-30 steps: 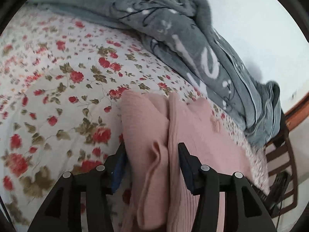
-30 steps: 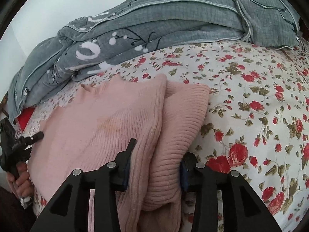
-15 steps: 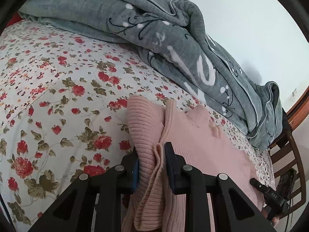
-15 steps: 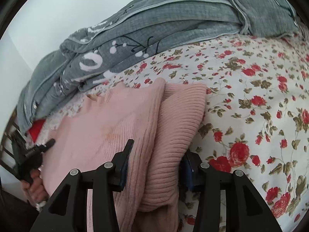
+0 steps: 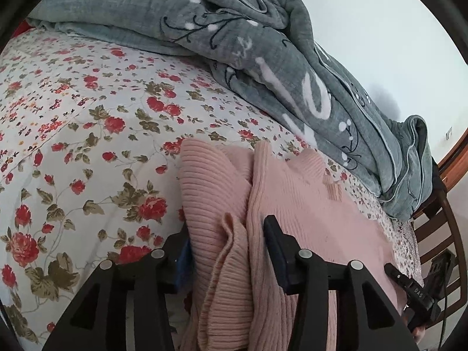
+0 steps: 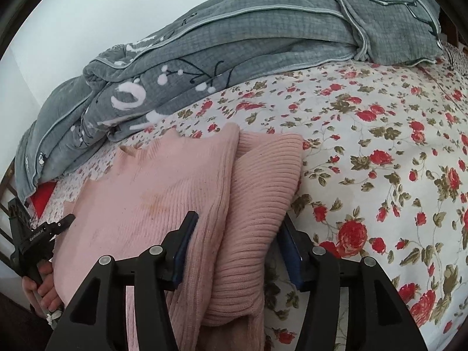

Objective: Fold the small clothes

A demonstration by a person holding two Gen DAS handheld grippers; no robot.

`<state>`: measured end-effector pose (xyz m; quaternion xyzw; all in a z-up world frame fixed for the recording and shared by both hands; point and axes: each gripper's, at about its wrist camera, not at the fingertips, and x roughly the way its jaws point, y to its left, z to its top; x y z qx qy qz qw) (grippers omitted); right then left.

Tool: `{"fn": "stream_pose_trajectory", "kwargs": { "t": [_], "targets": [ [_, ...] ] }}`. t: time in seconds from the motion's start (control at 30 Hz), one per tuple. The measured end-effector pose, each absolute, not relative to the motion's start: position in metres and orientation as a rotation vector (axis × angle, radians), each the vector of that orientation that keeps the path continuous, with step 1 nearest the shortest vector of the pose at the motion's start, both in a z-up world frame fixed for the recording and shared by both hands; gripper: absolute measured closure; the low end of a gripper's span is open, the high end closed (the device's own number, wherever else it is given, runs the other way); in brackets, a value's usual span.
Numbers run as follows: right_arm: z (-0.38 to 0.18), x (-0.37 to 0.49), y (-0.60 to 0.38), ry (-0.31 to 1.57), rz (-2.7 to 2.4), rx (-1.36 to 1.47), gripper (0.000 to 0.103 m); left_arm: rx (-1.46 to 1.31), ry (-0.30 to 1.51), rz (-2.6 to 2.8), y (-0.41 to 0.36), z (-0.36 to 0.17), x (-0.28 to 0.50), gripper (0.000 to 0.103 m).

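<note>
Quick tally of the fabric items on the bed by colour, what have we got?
Pink: 1, the ribbed sweater
Grey: 1, the bunched quilt
White with red roses: 1, the bedsheet
Total: 3

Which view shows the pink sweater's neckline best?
The right wrist view: the pink sweater lies broad there, its neckline clear near the grey blanket. The left wrist view shows it foreshortened, neckline partly bunched.

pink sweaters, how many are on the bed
1: the pink ribbed sweater lies on the floral sheet in front of the grey quilt, its sleeves folded inward. Anything beneath it is hidden.
</note>
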<state>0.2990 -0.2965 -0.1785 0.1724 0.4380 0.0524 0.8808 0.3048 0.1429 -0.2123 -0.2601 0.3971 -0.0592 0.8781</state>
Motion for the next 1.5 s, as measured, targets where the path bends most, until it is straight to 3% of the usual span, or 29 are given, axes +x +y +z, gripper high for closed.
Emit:
{"fn": "stream_pose_trajectory", "kwargs": {
  "t": [0.8, 1.1, 1.5],
  "targets": [
    [-0.168, 0.296, -0.29, 0.913, 0.053, 0.29, 0.05, -0.529, 0.831, -0.137, 0.139, -0.213, 0.306, 0.05],
    [-0.123, 0.279, -0.287, 0.758, -0.022, 0.217, 0.049, -0.451, 0.828, -0.146, 0.129, -0.204, 0.304, 0.038],
    [-0.121, 0.267, -0.188, 0.735, 0.174, 0.061, 0.05, -0.402, 0.844, -0.14, 0.125, -0.205, 0.305, 0.034]
  ]
}}
